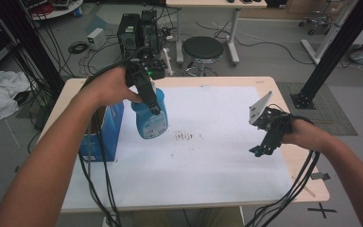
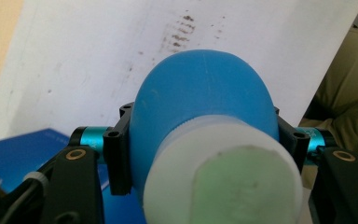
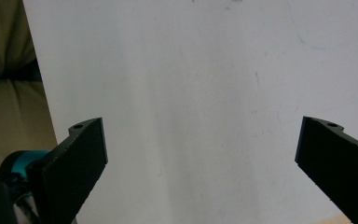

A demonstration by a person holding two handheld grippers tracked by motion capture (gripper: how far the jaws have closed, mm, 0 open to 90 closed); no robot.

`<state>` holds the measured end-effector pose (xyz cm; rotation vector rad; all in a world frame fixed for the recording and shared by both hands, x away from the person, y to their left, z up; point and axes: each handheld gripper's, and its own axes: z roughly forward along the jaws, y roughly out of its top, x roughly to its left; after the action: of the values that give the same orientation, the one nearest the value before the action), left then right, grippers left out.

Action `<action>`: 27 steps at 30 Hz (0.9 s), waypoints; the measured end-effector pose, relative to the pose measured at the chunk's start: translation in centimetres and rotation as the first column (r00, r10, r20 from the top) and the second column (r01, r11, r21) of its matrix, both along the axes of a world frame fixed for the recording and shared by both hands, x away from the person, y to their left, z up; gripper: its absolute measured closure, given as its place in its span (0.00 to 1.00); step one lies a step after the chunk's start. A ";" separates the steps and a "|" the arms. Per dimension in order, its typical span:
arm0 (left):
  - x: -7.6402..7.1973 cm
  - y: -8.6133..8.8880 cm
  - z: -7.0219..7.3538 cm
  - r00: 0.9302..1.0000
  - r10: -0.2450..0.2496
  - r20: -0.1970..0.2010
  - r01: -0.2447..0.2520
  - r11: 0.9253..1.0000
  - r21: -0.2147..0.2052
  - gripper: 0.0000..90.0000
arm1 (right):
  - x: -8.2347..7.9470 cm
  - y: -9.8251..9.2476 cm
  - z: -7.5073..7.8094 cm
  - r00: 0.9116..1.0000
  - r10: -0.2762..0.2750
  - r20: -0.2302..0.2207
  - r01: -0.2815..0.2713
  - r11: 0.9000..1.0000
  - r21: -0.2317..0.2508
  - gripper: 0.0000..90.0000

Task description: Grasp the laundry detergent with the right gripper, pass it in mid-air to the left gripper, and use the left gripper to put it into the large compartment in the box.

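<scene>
Blue bottle (image 1: 150, 120) hangs over the left part of the white sheet (image 1: 208, 161), lifted and tilted, gripped near its top by our left gripper (image 1: 155, 109); in the left gripper view its jaws press on both sides of the bottle's blue shoulder (image 2: 200, 93), just below the white cap (image 2: 223, 182). Nearer us on the right, our right gripper (image 1: 256, 150) hovers above the sheet with jaws spread wide and nothing between them; they have just been opening. We see bare white sheet between them in the right gripper view. Just left of the bottle a blue box (image 1: 111, 125) stands at the table's (image 1: 307, 184) left edge; we cannot tell what is inside. Brown smudges (image 1: 185, 136) mark the sheet just right of the bottle
</scene>
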<state>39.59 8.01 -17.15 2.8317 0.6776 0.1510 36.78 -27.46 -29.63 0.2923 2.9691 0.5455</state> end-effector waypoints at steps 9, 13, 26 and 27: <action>-0.3 2.9 4.4 1.000 0.002 0.013 -0.002 1.000 -0.023 0.42 | 0.3 -0.9 0.8 1.000 -0.003 -0.011 0.003 1.000 0.015 0.01; -0.3 4.8 6.5 0.999 0.031 0.040 -0.029 0.999 -0.041 0.42 | 0.5 -0.8 0.9 1.000 -0.009 -0.011 0.009 1.000 0.025 0.01; -0.8 11.6 9.2 0.991 0.124 0.052 -0.121 0.991 -0.062 0.42 | 1.0 -1.4 1.7 0.999 -0.039 -0.003 0.039 0.997 0.065 0.01; -0.9 12.0 9.2 0.990 0.130 0.053 -0.126 0.990 -0.066 0.42 | 1.0 -1.4 1.7 0.999 -0.042 -0.001 0.042 0.997 0.067 0.01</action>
<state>38.74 20.06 -7.92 2.7137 0.8369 0.2274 37.79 -28.82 -27.90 0.3602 2.9405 0.6408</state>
